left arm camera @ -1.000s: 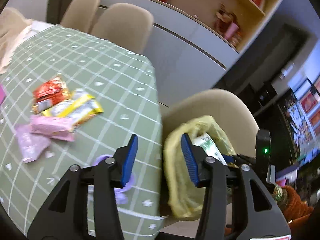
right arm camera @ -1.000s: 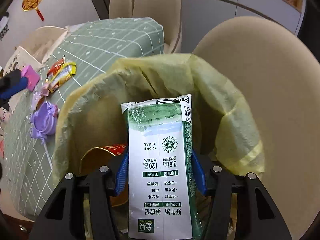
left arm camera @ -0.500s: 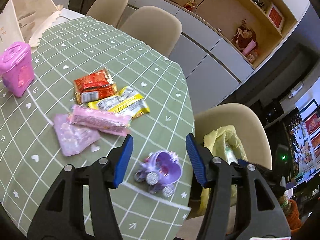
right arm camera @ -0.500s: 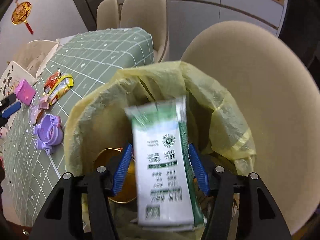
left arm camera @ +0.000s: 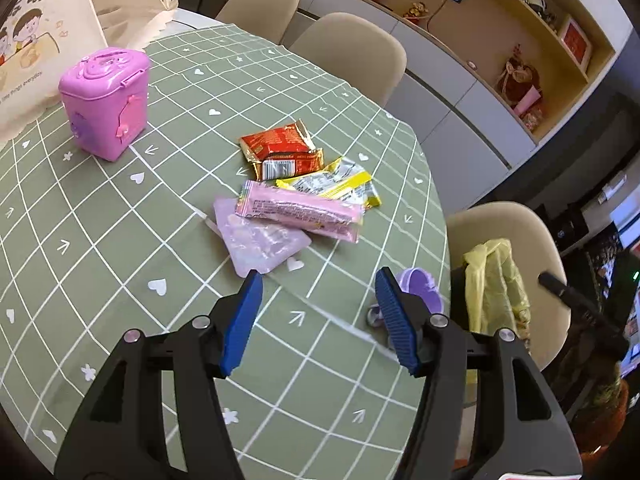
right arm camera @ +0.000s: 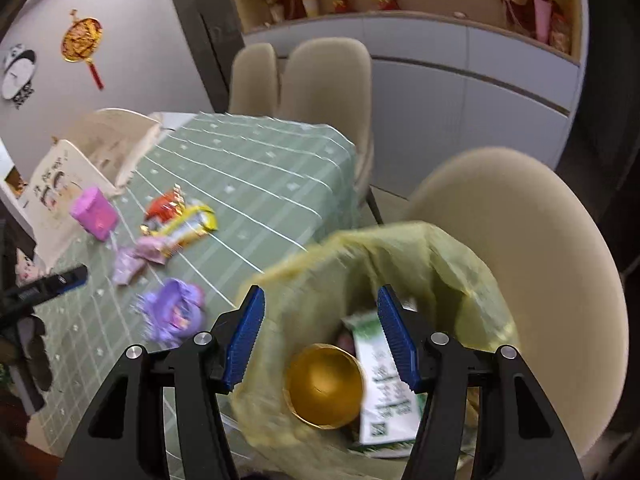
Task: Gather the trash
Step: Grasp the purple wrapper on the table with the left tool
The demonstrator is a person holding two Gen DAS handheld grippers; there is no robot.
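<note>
We count four wrappers on table: red one (left arm camera: 277, 143), yellow one (left arm camera: 335, 185), pink one (left arm camera: 300, 210), pale lilac pouch (left arm camera: 258, 240). One pink toy box (left arm camera: 105, 101), one purple toy (right arm camera: 173, 311). In yellow bag (right arm camera: 448, 256): one milk carton (right arm camera: 384, 384), one gold bowl (right arm camera: 323, 384). We see three chairs (left arm camera: 349, 50).

Beige chairs (left arm camera: 352, 48) ring the green-clothed table (left arm camera: 120, 240); shelving (left arm camera: 500, 20) behind.
</note>
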